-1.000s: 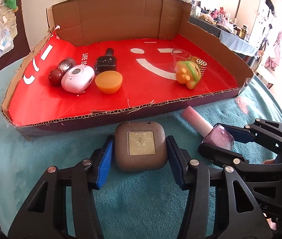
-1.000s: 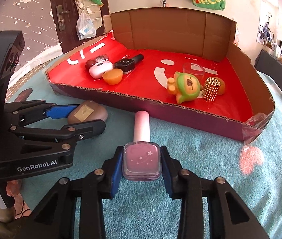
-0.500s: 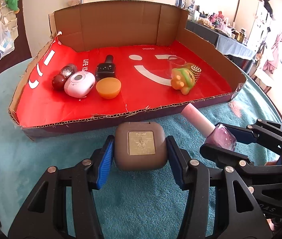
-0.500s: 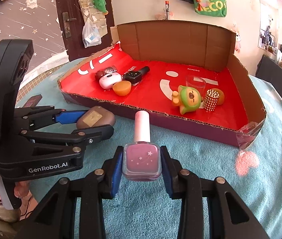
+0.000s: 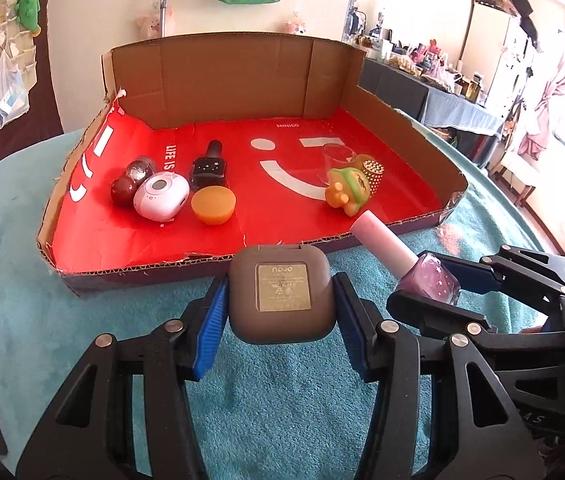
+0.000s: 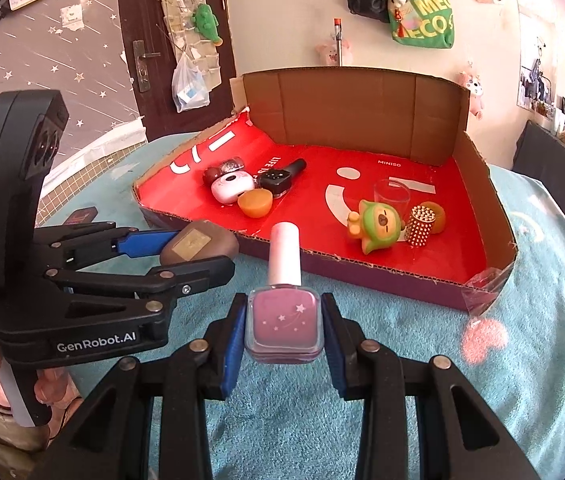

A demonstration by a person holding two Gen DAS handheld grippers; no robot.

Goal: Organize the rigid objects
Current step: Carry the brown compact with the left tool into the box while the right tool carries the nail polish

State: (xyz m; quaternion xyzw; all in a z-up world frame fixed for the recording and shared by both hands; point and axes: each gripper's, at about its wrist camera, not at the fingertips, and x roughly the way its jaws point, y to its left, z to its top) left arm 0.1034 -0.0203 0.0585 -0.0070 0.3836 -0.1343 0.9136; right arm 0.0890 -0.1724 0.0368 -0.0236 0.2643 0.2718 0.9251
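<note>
Left wrist: both tongs (image 5: 280, 304) (image 6: 284, 330), pinching case (image 5: 280, 294) and bottle (image 6: 284, 320), have risen.

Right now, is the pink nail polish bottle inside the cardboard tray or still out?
Out. The nail polish bottle is clamped in the right gripper, short of the cardboard tray.

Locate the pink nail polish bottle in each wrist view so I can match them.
Left wrist: pink nail polish bottle at right of centre, clamped sideways.
Right wrist: bottom centre, cap pointing away.
Shared landmark: green-and-orange toy in the cardboard tray.
</note>
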